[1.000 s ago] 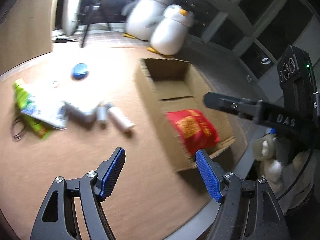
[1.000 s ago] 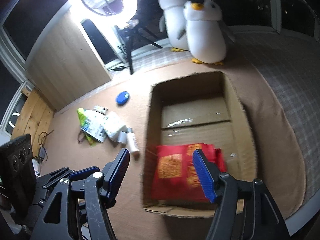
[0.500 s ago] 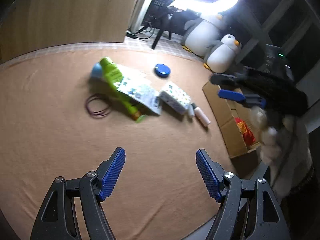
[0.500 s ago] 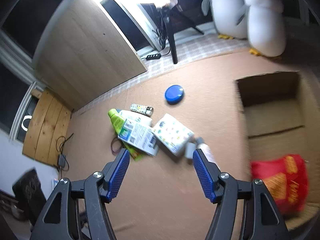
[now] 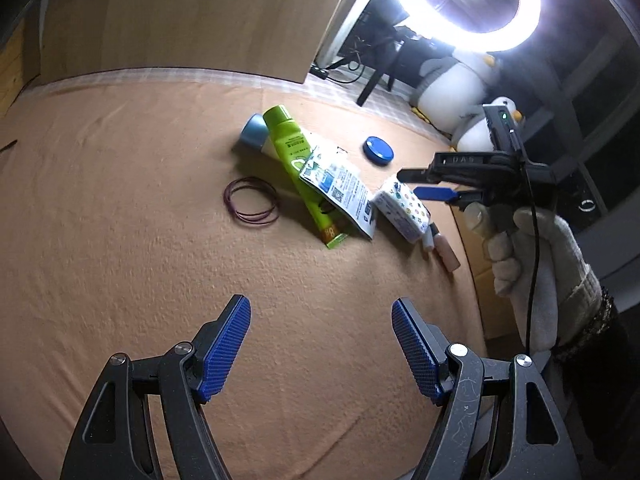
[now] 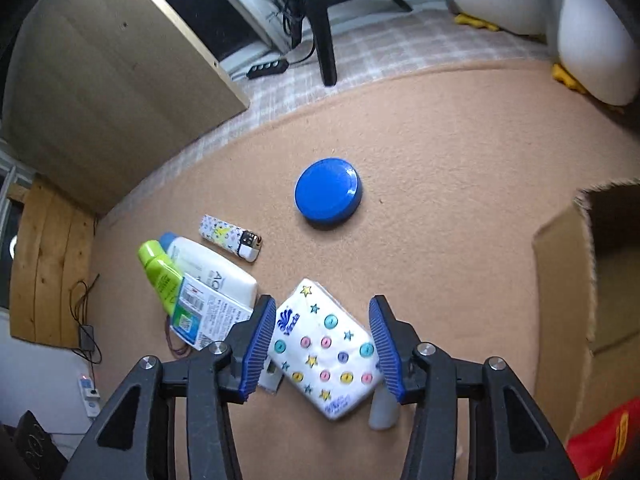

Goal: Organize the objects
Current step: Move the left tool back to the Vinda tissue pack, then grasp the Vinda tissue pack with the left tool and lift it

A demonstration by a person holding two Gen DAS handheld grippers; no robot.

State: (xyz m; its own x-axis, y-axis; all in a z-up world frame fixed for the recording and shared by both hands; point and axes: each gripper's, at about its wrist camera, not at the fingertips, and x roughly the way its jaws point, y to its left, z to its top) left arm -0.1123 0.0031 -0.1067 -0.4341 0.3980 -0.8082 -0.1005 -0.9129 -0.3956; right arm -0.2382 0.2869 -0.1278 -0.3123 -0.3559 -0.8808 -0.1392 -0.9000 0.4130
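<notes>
A white tissue pack printed with stars and buttons lies on the tan carpet. My right gripper straddles it, and its jaws are closing with the pack between the blue pads; I see no squeeze on it. In the left wrist view a gloved hand holds that gripper just over the pack. My left gripper stands open above bare carpet, nothing between its fingers. Beside the pack lie a green tube, a white bottle, a paper packet and a small bottle.
A blue round lid and a patterned lighter lie farther back. An open cardboard box holding a red bag stands at the right. Dark rubber bands lie left of the tube. Plush penguins and a ring light stand behind.
Both grippers swung left, away from the box toward the loose items. The right gripper dropped down over the tissue pack and its jaws narrowed around it. The left jaws kept their width.
</notes>
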